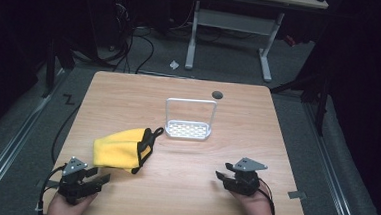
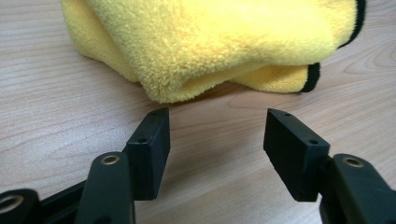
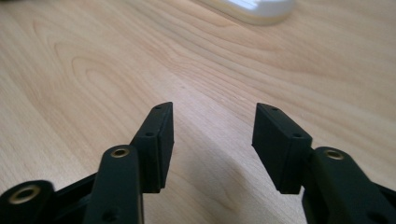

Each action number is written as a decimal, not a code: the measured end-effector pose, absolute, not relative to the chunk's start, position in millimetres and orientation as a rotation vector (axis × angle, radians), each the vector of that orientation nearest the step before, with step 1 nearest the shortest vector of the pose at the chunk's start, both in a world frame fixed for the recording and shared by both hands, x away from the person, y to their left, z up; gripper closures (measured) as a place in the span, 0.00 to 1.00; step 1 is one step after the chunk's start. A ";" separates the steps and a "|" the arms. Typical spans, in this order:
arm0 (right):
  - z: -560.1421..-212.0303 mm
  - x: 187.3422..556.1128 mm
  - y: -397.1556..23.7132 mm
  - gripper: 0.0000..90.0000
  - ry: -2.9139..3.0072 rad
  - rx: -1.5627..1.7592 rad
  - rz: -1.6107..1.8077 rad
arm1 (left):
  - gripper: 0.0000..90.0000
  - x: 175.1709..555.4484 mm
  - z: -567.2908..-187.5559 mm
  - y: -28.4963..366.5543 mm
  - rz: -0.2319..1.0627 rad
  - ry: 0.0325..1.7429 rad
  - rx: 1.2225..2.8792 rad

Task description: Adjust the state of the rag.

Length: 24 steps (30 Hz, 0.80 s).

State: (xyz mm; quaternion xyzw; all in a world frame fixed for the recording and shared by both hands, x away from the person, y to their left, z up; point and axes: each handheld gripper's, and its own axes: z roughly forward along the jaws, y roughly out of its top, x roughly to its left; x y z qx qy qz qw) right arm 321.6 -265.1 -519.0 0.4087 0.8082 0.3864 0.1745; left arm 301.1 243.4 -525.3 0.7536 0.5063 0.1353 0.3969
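Nothing started yet, as far as I can judge. Yellow microfiber cloth (image 1: pixel 121 149) with black trim lies folded in a loose heap on the wooden table (image 1: pixel 183 197), left of centre, untouched by either tool.

Left gripper (image 1: pixel 96 178) sits at the near left edge, jaws spread, nothing between them. In the left gripper view the cloth (image 2: pixel 219 42) is just ahead of the tips, near but apart, bare wood in the gap.

Right gripper (image 1: pixel 224 173) is at the near right, also spread and empty, well apart from the cloth; in the right gripper view it (image 3: pixel 212 135) faces bare table.

Container: small white perforated tray (image 1: pixel 188 130) with an upright wire hoop handle, mid-table beyond the cloth. Nothing in it, nothing hung on the hoop.

My read: the grab on the cloth is next, and everything after it is left to do. Where the cloth should end up I can't tell.
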 end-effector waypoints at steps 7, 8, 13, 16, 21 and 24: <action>-522.6 321.2 -265.3 0.47 2.258 1.161 1.077 | 0.46 303.3 -526.1 249.9 0.333 1.296 1.877; -522.8 321.2 -265.2 0.47 2.261 1.167 1.077 | 0.46 304.0 -526.6 250.9 0.327 1.295 1.875; -521.7 323.9 -268.3 0.43 2.237 1.209 1.088 | 0.44 304.6 -526.0 255.1 0.331 1.297 1.880; -521.2 324.8 -270.2 0.45 2.243 1.224 1.108 | 0.42 304.0 -522.3 260.1 0.333 1.295 1.851; -519.9 322.0 -269.9 0.49 2.231 1.215 1.097 | 0.39 302.0 -513.8 265.8 0.374 1.292 1.828; -518.9 321.0 -269.9 0.49 2.233 1.219 1.104 | 0.38 299.9 -507.3 269.0 0.371 1.283 1.800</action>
